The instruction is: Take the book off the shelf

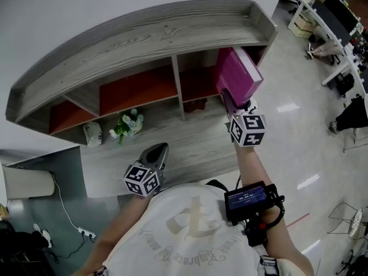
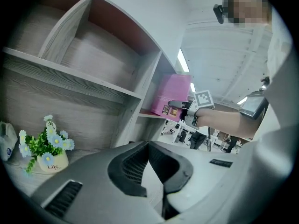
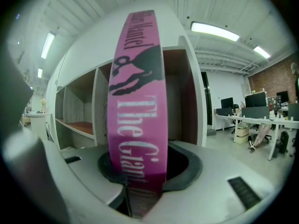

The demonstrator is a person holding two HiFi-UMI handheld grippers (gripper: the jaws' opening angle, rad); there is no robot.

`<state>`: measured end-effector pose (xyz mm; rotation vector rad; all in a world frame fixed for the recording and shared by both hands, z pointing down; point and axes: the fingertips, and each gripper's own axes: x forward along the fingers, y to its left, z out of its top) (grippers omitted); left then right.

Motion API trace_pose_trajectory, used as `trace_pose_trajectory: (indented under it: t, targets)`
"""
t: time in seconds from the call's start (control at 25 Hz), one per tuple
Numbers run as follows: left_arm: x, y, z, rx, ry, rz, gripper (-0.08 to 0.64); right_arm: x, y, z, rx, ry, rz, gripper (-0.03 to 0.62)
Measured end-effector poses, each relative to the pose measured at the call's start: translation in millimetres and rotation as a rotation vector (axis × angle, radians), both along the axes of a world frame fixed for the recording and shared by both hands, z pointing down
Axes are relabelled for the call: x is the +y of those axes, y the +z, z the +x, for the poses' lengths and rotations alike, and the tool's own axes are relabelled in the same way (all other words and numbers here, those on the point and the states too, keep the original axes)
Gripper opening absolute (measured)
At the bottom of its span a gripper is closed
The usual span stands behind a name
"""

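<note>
A pink book [image 1: 238,72] leans out of the right-hand compartment of the grey wooden shelf [image 1: 144,36]. My right gripper [image 1: 233,106] is shut on its lower spine. In the right gripper view the pink spine [image 3: 136,97] with pale lettering fills the gap between the jaws, pads pressed on both covers. From the left gripper view the book [image 2: 172,97] stands at the compartment's front edge. My left gripper [image 1: 156,152] hangs low before the shelf's bottom ledge, shut, holding nothing. Its dark pads [image 2: 135,169] meet at the tips.
A small pot of flowers [image 1: 127,124] and a white object [image 1: 92,134] stand on the lower ledge at the left. Desks and chairs [image 1: 329,22] fill the room to the right. A power strip [image 1: 86,233] lies on the floor at the left.
</note>
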<state>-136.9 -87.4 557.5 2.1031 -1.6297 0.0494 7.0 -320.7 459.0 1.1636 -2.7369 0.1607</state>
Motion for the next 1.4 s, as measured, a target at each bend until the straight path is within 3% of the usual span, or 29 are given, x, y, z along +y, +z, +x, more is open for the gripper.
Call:
trace_pose_trajectory:
  t: [1.4]
  targets:
    - [21.9,0.3,52.0,0.034,0.156,0.005,0.002,89.4,7.4,56.4,-0.061,-0.059,-0.039,0.149]
